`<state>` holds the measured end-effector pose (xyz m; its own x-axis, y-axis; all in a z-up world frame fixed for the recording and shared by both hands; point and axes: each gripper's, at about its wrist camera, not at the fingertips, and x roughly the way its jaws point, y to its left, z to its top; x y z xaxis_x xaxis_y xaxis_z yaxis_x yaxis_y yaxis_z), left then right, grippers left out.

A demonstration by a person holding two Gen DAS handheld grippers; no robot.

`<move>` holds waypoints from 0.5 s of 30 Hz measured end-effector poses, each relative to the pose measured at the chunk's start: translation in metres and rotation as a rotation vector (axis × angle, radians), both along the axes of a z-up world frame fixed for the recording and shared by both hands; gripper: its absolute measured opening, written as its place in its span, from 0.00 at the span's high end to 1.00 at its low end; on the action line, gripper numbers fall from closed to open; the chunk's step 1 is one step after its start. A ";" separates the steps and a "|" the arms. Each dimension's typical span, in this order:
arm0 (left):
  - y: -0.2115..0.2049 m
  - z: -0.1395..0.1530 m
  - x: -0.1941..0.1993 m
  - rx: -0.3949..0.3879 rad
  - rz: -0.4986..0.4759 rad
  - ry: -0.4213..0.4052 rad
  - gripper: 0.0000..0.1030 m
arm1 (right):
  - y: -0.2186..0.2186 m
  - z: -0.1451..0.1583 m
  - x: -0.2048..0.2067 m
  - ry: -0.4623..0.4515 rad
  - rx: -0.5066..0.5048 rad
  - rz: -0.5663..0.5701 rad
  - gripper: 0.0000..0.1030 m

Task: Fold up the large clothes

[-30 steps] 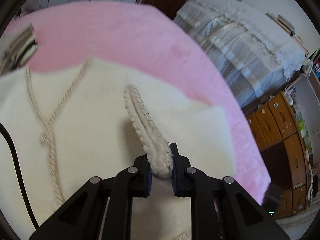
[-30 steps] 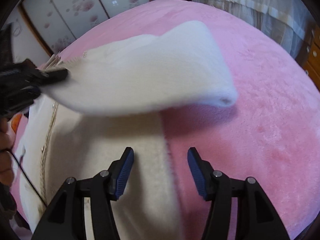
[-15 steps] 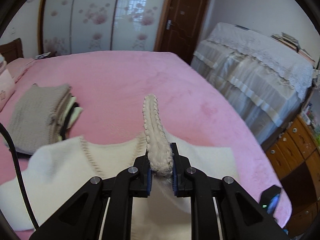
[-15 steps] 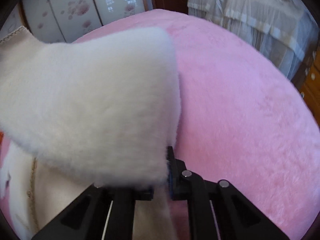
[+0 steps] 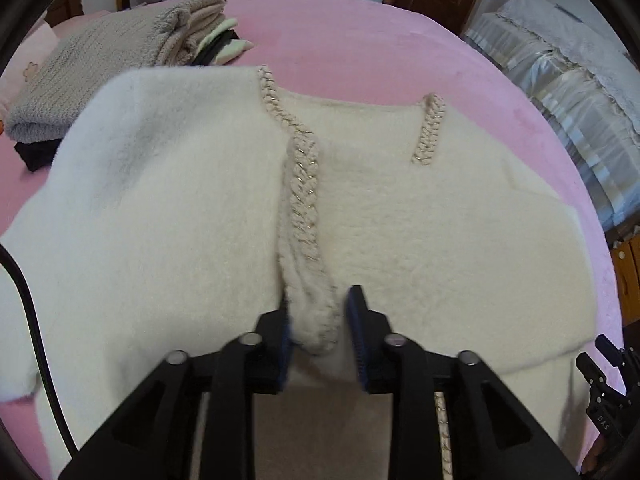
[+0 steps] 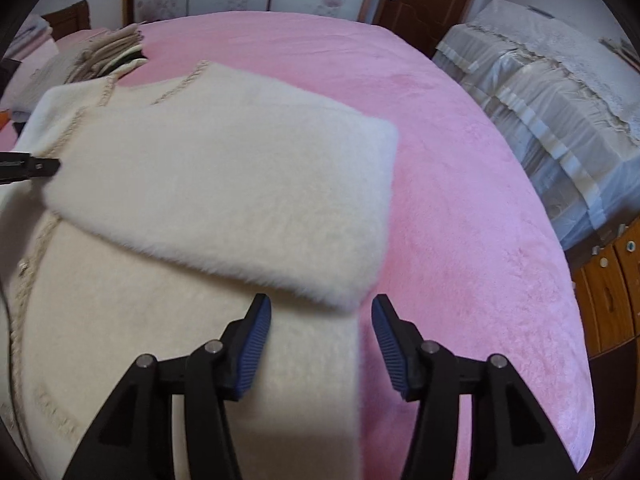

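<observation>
The left gripper [image 5: 320, 320] is found with its jaws parted; the braided cuff [image 5: 308, 280] of a sleeve lies between the blue pads [image 5: 357, 332], the left pad apparently touching it and the right one standing clear. The right gripper [image 6: 320, 332] is seen wide open, nothing held, poised just short of the sleeve's near corner. The cream fleece cardigan [image 6: 120, 320] is spread flat on the pink bedspread [image 6: 460, 200], with one sleeve [image 6: 240, 192] laid across its front (the fold runs diagonally from the right shoulder toward the centre). Braided trim [image 5: 430, 128] is noted along the neckline. A stack of folded knitwear [image 5: 100, 56] is recorded at the far left of the bed, touching or just beside the cardigan's shoulder. A covered sofa [image 6: 540, 92] stands beyond the bed's right edge.
</observation>
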<state>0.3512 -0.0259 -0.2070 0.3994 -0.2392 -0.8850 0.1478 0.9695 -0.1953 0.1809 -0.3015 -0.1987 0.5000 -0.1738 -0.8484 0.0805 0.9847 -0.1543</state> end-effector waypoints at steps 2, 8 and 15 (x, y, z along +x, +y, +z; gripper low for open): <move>-0.001 0.003 0.003 -0.033 -0.043 0.026 0.52 | -0.004 0.013 -0.005 -0.009 0.084 0.022 0.49; -0.011 0.014 0.017 0.000 -0.067 -0.010 0.51 | -0.041 0.050 0.016 -0.113 0.279 -0.059 0.24; -0.026 0.000 0.049 0.035 -0.024 0.022 0.51 | -0.087 0.018 0.107 -0.054 0.302 -0.216 0.24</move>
<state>0.4002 -0.0518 -0.2070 0.3743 -0.2168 -0.9016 0.1668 0.9722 -0.1645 0.2881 -0.3882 -0.1806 0.5243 -0.0258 -0.8511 0.2917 0.9445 0.1511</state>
